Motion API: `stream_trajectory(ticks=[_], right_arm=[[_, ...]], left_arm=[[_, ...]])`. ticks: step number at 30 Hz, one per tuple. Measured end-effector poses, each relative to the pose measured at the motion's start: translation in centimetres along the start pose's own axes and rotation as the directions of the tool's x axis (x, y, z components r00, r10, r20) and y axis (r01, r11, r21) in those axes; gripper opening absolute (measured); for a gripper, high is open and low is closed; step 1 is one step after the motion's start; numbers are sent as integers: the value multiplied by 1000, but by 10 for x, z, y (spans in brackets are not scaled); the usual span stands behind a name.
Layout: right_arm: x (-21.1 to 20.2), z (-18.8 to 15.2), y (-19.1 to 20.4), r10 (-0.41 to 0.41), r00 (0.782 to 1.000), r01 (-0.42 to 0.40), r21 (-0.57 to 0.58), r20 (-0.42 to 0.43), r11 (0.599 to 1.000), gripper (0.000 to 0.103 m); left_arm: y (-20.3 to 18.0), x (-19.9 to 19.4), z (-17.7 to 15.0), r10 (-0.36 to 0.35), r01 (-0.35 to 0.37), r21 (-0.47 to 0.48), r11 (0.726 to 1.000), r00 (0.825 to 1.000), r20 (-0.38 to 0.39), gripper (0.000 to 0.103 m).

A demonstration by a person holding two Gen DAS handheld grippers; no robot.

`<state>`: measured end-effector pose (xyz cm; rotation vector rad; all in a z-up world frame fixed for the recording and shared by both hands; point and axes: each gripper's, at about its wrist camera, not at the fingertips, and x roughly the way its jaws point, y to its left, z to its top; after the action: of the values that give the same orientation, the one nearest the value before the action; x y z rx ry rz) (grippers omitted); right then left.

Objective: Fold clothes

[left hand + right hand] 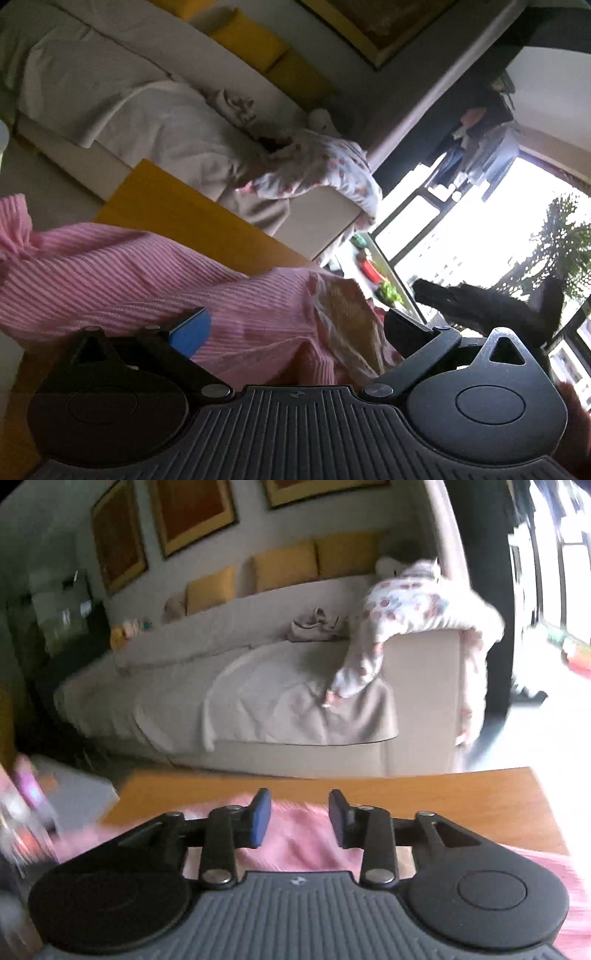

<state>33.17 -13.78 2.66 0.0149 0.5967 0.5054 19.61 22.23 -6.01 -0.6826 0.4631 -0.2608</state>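
Note:
A pink ribbed garment (122, 280) lies crumpled on the wooden table (173, 206), with a patterned orange and white lining (347, 314) showing at one fold. My left gripper (295, 328) hovers just over it with its jaws wide open; the blue pad (190, 332) is at the cloth's edge and no cloth is pinched. In the right wrist view, my right gripper (299, 818) stands partly open above the same pink garment (299, 845). Its two blue pads (260, 818) are apart with nothing between them. The table (443, 797) extends beyond.
A beige sofa (258, 686) with yellow cushions (284, 566) stands behind the table. A white spotted garment (402, 605) hangs over its arm, and a beige blanket covers the seat. A bright window (480, 236) and a dark blurred shape (480, 302) are to the right.

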Motion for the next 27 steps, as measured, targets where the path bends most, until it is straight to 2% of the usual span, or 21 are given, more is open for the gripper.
stream_trajectory(ticks=[1, 4, 7, 10, 11, 14, 17, 20, 22, 23, 25, 27], right_arm=[[-1, -12, 1, -9, 999, 8, -37, -44, 999, 36], [10, -40, -1, -69, 985, 55, -92, -159, 994, 39], [9, -50, -13, -86, 983, 82, -32, -163, 996, 44], [-10, -39, -12, -110, 983, 111, -4, -148, 994, 44], [-25, -37, -12, -103, 988, 101, -26, -112, 995, 46], [-75, -37, -7, -125, 992, 122, -115, -17, 986, 63], [-126, -55, 4, -126, 992, 127, -202, 15, 971, 64], [-159, -87, 29, -60, 998, 47, -279, -37, 959, 64], [-175, -116, 55, 19, 995, -53, -342, -102, 938, 67], [-179, -130, 67, 63, 988, -112, -377, -139, 920, 72], [-180, -155, 95, 145, 966, -229, -445, -215, 865, 73], [-177, -172, 116, 189, 949, -294, -485, -253, 824, 73]], left_arm=[[0, -1, 0, -8, 8, 0, 1000, 1000, 1, 102], [-17, 2, -7, -118, 122, 63, 990, 991, -61, 102], [-45, 5, -23, -164, 186, 160, 969, 976, -144, 102], [-70, 2, -37, -105, 150, 248, 957, 977, -184, 102], [-75, -5, -40, -88, 137, 268, 954, 979, -184, 102], [-86, -29, -48, -36, 92, 330, 940, 985, -172, 103], [-89, -58, -60, 38, 31, 399, 916, 986, -163, 103], [-90, -85, -68, 94, -7, 436, 900, 979, -179, 103], [-95, -101, -74, 138, -41, 468, 883, 975, -174, 103], [-98, -108, -77, 157, -56, 489, 870, 974, -166, 103], [-106, -122, -83, 174, -67, 534, 843, 973, -152, 103], [-113, -130, -90, 179, -62, 564, 823, 972, -154, 103]])
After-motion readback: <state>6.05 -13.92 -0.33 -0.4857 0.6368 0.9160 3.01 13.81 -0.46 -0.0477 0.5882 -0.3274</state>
